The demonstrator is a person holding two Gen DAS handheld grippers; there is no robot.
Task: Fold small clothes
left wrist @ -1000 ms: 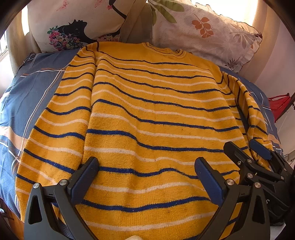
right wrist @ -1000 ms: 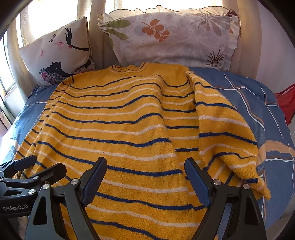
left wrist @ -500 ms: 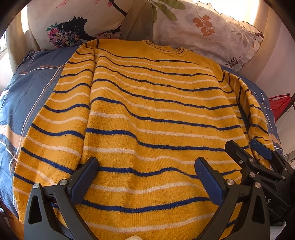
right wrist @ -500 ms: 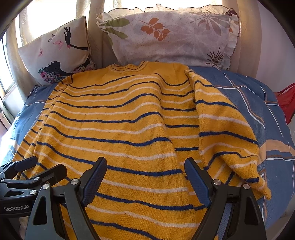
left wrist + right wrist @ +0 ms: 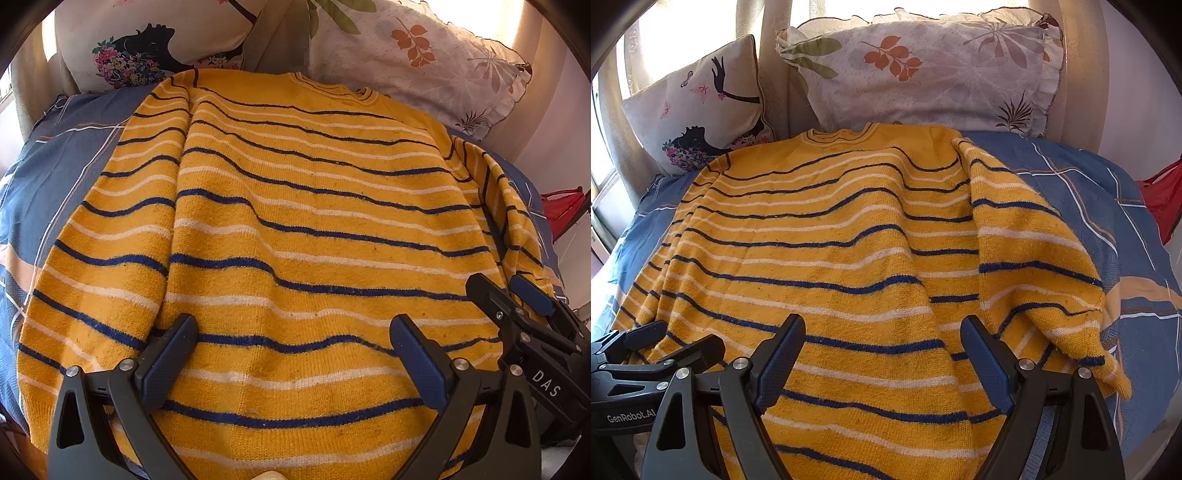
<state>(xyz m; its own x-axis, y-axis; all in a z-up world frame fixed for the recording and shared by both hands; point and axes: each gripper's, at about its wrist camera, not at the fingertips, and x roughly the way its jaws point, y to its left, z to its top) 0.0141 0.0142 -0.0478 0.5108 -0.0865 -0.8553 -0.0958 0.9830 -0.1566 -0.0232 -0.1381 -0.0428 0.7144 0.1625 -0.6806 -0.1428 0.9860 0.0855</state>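
Observation:
A yellow sweater (image 5: 303,229) with blue and white stripes lies spread flat on the bed, collar toward the pillows; it also shows in the right wrist view (image 5: 827,251). Its left sleeve (image 5: 99,266) lies alongside the body. Its right sleeve (image 5: 1034,266) lies rumpled beside the body. My left gripper (image 5: 291,350) is open and empty, low over the sweater's hem. My right gripper (image 5: 882,350) is open and empty over the hem, further right. The right gripper also shows at the right edge of the left wrist view (image 5: 517,299), and the left gripper at the left edge of the right wrist view (image 5: 665,343).
The bed has a blue patterned sheet (image 5: 1108,206). Two pillows lean at the head: a leaf-print one (image 5: 923,74) and one with a dark silhouette (image 5: 694,110). A red object (image 5: 1163,192) sits off the bed's right side.
Both grippers have moved slightly forward and lower over the sweater's hem. Both stay open. The sweater has not moved.

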